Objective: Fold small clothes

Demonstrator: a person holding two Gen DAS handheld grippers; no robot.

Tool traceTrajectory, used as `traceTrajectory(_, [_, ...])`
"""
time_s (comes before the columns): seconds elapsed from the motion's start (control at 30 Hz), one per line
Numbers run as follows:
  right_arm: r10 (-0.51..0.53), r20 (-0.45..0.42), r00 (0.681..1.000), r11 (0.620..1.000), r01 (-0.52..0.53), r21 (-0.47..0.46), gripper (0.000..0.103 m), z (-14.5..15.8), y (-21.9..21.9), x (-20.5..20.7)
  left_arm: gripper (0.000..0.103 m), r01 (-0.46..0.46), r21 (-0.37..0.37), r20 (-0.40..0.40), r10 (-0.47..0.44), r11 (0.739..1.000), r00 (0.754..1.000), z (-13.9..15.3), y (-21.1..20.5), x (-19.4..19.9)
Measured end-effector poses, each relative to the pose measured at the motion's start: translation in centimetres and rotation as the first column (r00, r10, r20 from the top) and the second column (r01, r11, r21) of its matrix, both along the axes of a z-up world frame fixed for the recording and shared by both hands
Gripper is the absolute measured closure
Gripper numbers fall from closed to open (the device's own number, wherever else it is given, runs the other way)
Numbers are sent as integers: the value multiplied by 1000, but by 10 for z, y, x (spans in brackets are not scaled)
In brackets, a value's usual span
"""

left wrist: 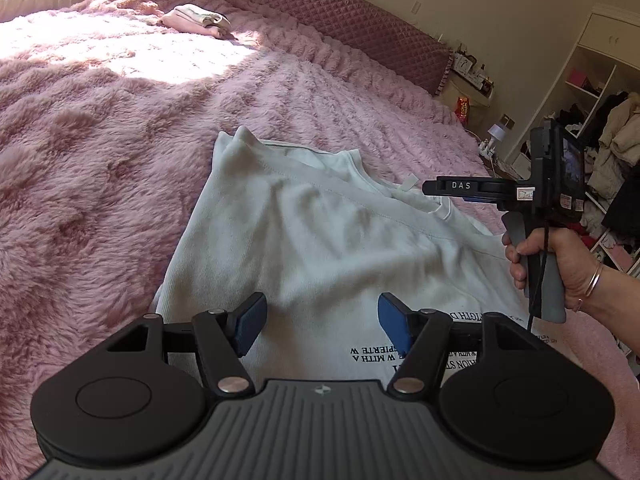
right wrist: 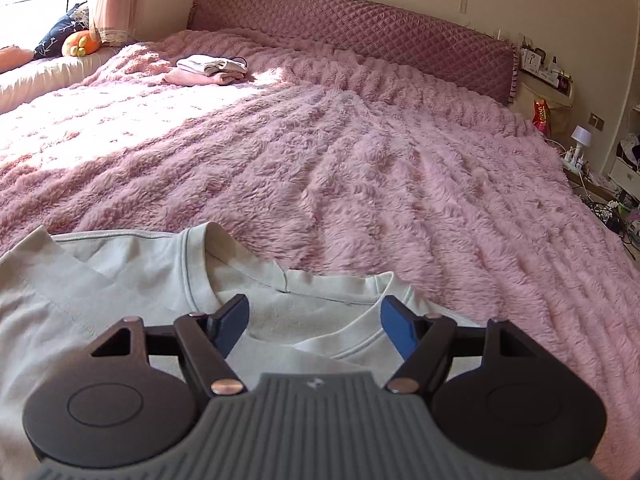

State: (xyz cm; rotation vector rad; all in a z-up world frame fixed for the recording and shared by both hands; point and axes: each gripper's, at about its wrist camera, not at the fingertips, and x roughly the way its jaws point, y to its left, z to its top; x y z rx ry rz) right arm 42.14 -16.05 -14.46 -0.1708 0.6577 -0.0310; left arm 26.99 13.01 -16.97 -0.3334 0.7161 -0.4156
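Pink fuzzy blanket [right wrist: 360, 168] covers the whole bed, sun is pouring over the far side, and the quilted headboard [right wrist: 360, 28] runs along the wall. Our white t-shirt [left wrist: 304, 248] lies on the near part of the bed, partly folded already, with one side flap turned in over the body. Both tools are empty: the left gripper [left wrist: 322, 322] hovers over the shirt's lower half with its fingers spread wide, and the right gripper [right wrist: 314, 330] sits over the neckline [right wrist: 360, 340], fingers also apart with nothing between them. For the next fold we'd pinch a full layer right at an edge or corner with each side, lift together, and lay it over evenly so the fluffy blanket doesn't drag it crooked. A finished pile [right wrist: 212, 70] waits far off near the headboard. Readable stuff: "DAS" on the right tool's finger bar, plus upside-down black print on the shirt that's mostly covered, we can't read it properly.
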Motion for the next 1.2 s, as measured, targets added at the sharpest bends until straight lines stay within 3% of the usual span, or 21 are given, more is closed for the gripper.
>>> traceTrajectory(0.13, [-55, -74, 996, 994, 48, -94, 34, -24, 5, 37, 27, 7, -19, 2, -7, 1000, 1000, -7, 0, 5])
traceTrajectory(0.23, [-60, -106, 993, 995, 50, -89, 34, -35, -1, 32, 25, 12, -26, 7, -12, 1000, 1000, -8, 0, 6])
traceTrajectory(0.43, [10, -64, 998, 991, -18, -133, 32, -30, 3, -40, 24, 8, -6, 21, -7, 1000, 1000, -2, -3, 3])
traceTrajectory(0.63, [94, -132, 987, 986, -110, -124, 32, -21, 13, -112, 25, -8, -29, 5, 8, 1000, 1000, 0, 2, 2])
traceTrajectory(0.9, [154, -147, 977, 974, -175, -143, 31, -14, 34, -204, 24, -27, -39, -7, 26, 999, 1000, 8, 10, -9])
traceTrajectory(1.2, [151, -179, 972, 975, -176, -134, 27, -38, 42, -238, 24, -13, 4, -58, 13, 1000, 998, 3, 14, -6])
